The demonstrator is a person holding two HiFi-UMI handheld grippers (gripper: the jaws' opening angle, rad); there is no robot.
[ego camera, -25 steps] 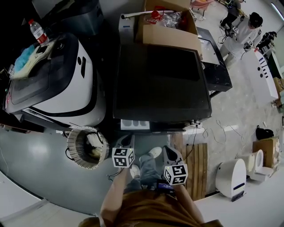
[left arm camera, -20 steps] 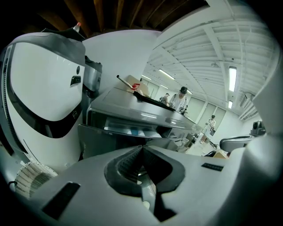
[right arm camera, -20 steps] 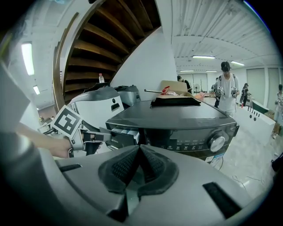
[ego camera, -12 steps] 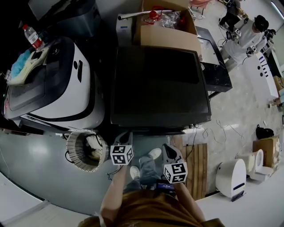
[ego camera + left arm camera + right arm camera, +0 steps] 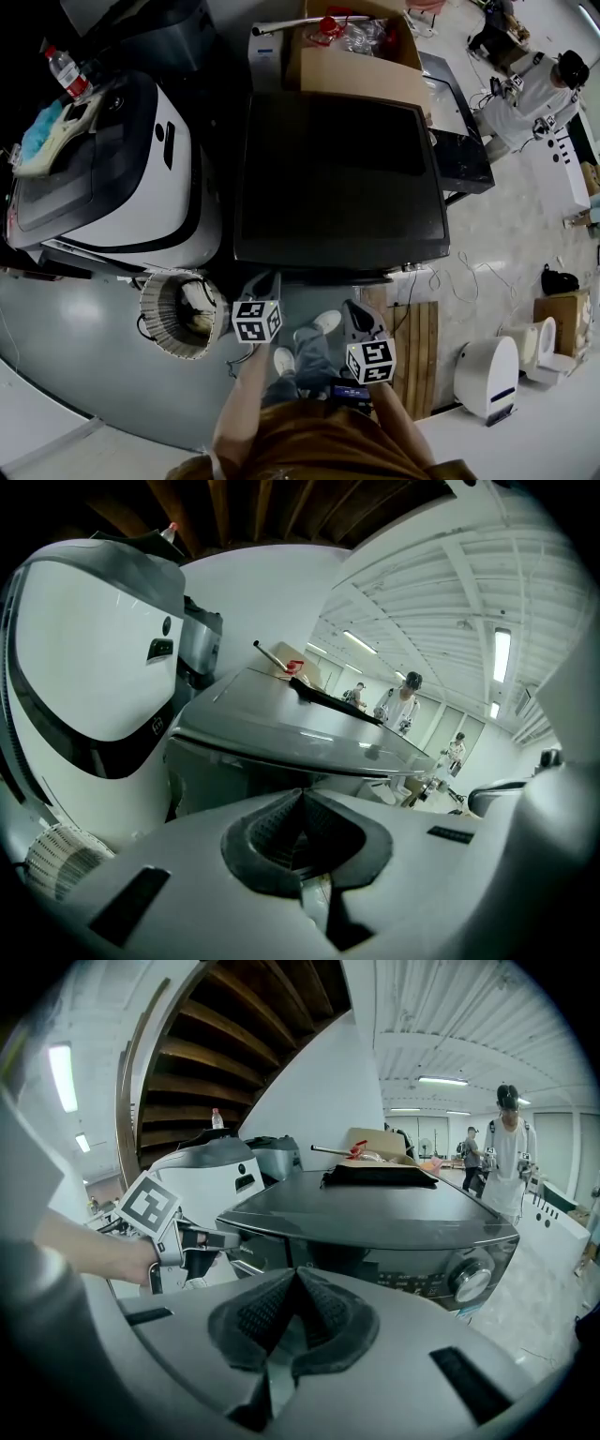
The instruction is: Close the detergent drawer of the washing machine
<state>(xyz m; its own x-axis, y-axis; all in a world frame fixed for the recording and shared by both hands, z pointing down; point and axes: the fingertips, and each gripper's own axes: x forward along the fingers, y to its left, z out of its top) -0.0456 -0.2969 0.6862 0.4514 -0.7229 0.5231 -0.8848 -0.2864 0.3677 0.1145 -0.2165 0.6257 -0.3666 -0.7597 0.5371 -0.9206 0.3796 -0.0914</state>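
1. Left tongs [image 5: 268, 281] are pressed together and empty, tips at the washing machine's [image 5: 337, 178] front upper-left corner; right tongs [image 5: 352, 314], also closed and empty, hang farther back.
2. Detergent drawer [image 5: 255, 1247] lies directly ahead of the left tongs, seemingly flush with the panel.
3. No lettering is legible.

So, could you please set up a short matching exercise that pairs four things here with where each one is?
Things:
1. plastic bottle
2. cardboard box
3. basket
4. left gripper

Places:
A. on the floor in front of the white machine
B. beyond the far edge of the dark washing machine
C. far left, near the blue cloth
D. near the dark washing machine's front edge, jaws together

Pairs: 1-C, 2-B, 3-A, 4-D.
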